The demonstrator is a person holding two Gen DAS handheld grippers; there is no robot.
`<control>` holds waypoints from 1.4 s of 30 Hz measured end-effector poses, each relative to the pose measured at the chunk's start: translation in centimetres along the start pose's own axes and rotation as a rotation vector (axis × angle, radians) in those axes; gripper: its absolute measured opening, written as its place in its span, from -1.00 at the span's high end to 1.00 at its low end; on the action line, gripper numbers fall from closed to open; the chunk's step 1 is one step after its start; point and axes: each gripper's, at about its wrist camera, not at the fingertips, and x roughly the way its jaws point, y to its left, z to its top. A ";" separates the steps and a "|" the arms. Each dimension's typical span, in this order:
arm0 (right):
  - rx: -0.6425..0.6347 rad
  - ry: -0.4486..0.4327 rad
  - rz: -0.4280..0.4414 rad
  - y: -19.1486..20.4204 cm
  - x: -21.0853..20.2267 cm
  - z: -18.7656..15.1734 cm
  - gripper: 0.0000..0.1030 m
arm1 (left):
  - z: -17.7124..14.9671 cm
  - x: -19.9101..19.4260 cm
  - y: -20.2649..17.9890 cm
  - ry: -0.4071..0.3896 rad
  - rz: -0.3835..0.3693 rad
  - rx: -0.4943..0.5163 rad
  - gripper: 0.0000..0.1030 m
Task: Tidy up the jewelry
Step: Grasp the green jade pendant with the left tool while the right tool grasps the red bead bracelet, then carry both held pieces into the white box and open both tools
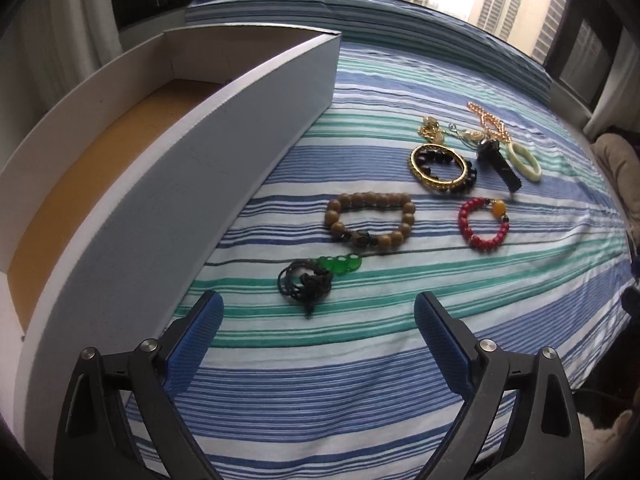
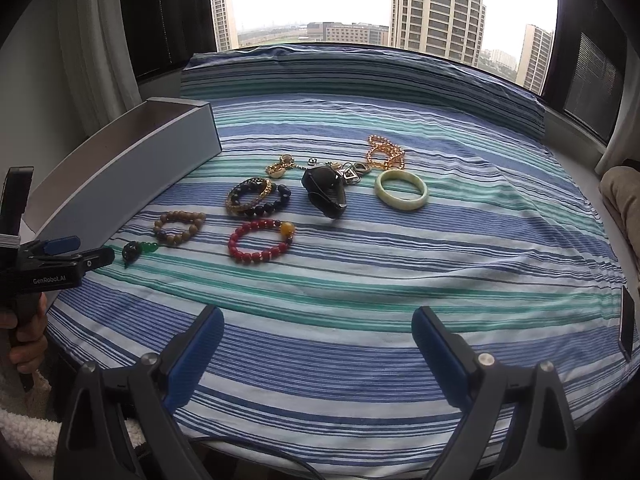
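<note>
Jewelry lies spread on a striped bedspread [image 1: 360, 360]. My left gripper [image 1: 318, 304] is open and low over the cloth. A green pendant on a coiled black cord [image 1: 308, 278] lies just ahead of its tips, untouched by the blue pads [image 1: 200, 336]. Beyond are a brown wooden bead bracelet [image 1: 348, 200], a red bead bracelet [image 1: 466, 220], a gold bangle [image 1: 414, 166] over dark beads, a black object [image 1: 500, 168] and a pale jade bangle [image 1: 534, 170]. My right gripper [image 2: 318, 316] stands open over bare cloth, short of the red bracelet [image 2: 240, 254]. The left gripper [image 2: 90, 252] shows beside the pendant [image 2: 140, 249].
An open white box [image 1: 180, 184] with a brown floor runs along the left of the jewelry, also seen in the right wrist view [image 2: 132, 168]. A gold chain [image 2: 384, 156] and small charms lie at the back. A hand [image 2: 24, 340] grips the left tool. Windows stand behind.
</note>
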 end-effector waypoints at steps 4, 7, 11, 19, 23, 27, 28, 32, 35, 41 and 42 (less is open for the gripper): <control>-0.003 0.002 0.002 -0.2 0.0 0.2 -0.89 | 0.1 3.1 -0.2 0.055 0.003 0.015 -0.37; -0.015 0.007 0.005 -0.6 0.3 0.6 -0.89 | -0.1 3.9 -0.6 0.041 0.043 0.037 -0.07; -0.027 0.035 0.076 -1.2 1.5 2.5 -0.89 | -0.1 3.7 -0.5 0.027 0.017 0.029 0.76; -0.082 0.189 0.288 0.6 10.2 6.2 -0.22 | -1.1 1.3 0.9 0.012 -0.061 -0.062 0.79; -0.073 0.190 0.229 0.7 14.5 7.6 0.06 | -1.8 -0.2 1.3 0.000 -0.062 -0.074 0.79; -0.115 0.200 0.194 1.3 16.8 8.3 0.18 | -2.0 -1.1 1.6 -0.005 -0.058 -0.085 0.79; -0.126 0.205 0.193 1.7 17.2 8.2 0.24 | -2.0 -1.2 1.4 -0.009 -0.053 -0.084 0.79; -0.197 0.192 0.174 2.8 17.3 8.1 0.66 | -1.4 -1.7 1.6 -0.018 -0.051 -0.101 0.79; -0.184 0.211 0.201 2.9 16.5 8.1 0.66 | -0.9 -3.2 1.8 -0.033 -0.053 -0.125 0.79; -0.183 0.129 0.392 6.4 8.8 10.9 0.66 | 1.3 -11.0 4.3 -0.140 -0.078 -0.185 0.79; -0.199 0.107 0.434 7.5 7.3 11.8 0.66 | 1.6 -12.3 5.1 -0.163 -0.062 -0.201 0.79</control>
